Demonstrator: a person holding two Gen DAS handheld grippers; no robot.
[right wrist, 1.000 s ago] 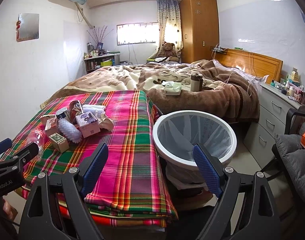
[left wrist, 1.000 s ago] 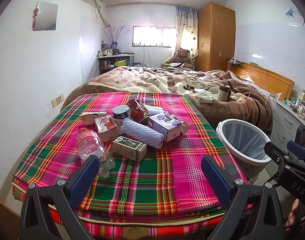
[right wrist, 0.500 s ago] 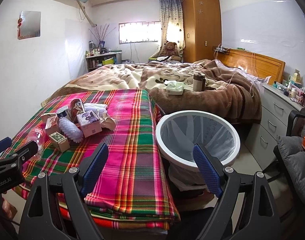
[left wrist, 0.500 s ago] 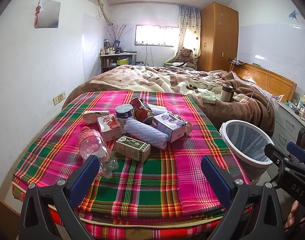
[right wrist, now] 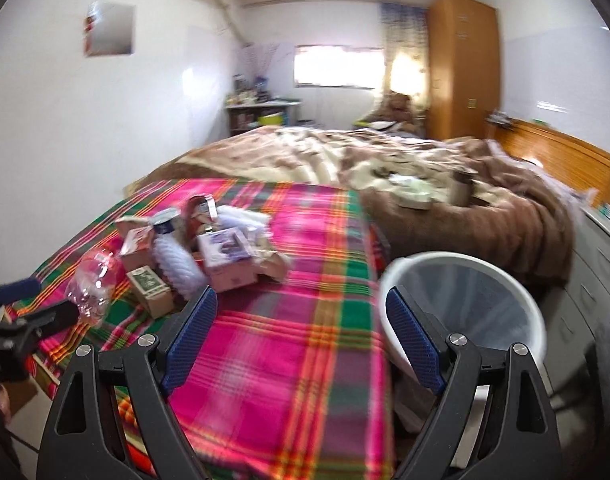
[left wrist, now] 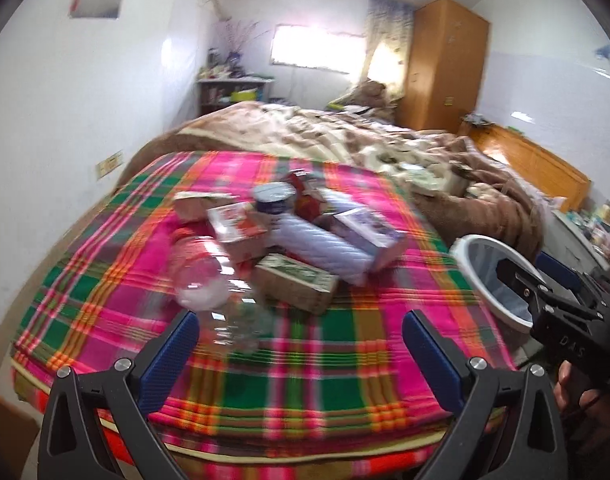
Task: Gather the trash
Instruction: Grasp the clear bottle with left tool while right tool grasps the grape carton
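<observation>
Trash lies in a loose heap on the plaid cloth [left wrist: 289, 364] that covers the foot of the bed, toward its left side; both views are blurred. Nearest, the left hand-held gripper [left wrist: 301, 344] hangs over the cloth's near edge with its blue-padded fingers spread wide and nothing between them. The right hand-held gripper [right wrist: 301, 320] is also spread and empty, above the cloth's near right corner, its right finger in front of the bin [right wrist: 477, 300]. Just beyond the left gripper's left finger lies a clear bottle [left wrist: 209, 276] on its side, closest of the heap. Touching it on the right is a green carton [left wrist: 297, 280]. Behind these come a red-and-white box [left wrist: 237, 228], a ribbed white roll [left wrist: 325, 244] lying aslant, and a purple box [left wrist: 365, 232] leaning against the roll. Further back stand a can [left wrist: 271, 200] and a red tin [left wrist: 305, 192], tipped over. The bin, white-rimmed with a liner, stands on the floor just beside the bed's right edge. Beyond the cloth a brown blanket [right wrist: 345, 160] covers the rest of the bed, with a wardrobe [right wrist: 463, 64] at the far wall.
</observation>
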